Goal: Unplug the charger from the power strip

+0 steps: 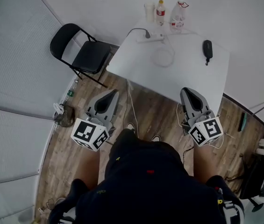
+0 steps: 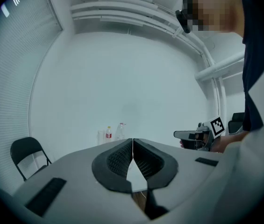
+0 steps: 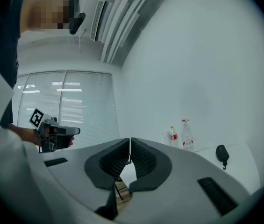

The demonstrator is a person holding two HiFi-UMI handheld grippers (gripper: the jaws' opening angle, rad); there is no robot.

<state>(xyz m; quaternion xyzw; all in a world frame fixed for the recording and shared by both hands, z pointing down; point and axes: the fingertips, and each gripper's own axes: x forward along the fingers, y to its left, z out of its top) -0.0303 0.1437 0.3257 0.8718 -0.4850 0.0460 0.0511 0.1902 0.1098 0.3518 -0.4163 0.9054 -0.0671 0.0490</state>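
Note:
A white power strip (image 1: 151, 37) lies at the far side of the white table (image 1: 188, 73), with a dark plug (image 1: 147, 33) and a black cable in it. A coiled white cord (image 1: 163, 57) lies just in front. My left gripper (image 1: 109, 97) hovers over the wooden floor, short of the table's near edge, jaws shut and empty (image 2: 132, 146). My right gripper (image 1: 188, 93) hangs at the table's near edge, also shut with nothing held (image 3: 130, 146). Both point level toward the table, far from the strip.
Two bottles (image 1: 160, 12) (image 1: 178, 17) and a cup stand at the table's back edge. A black pouch (image 1: 207, 49) lies at the table's right. A black folding chair (image 1: 86, 51) stands left of the table. Cables trail on the floor under the table.

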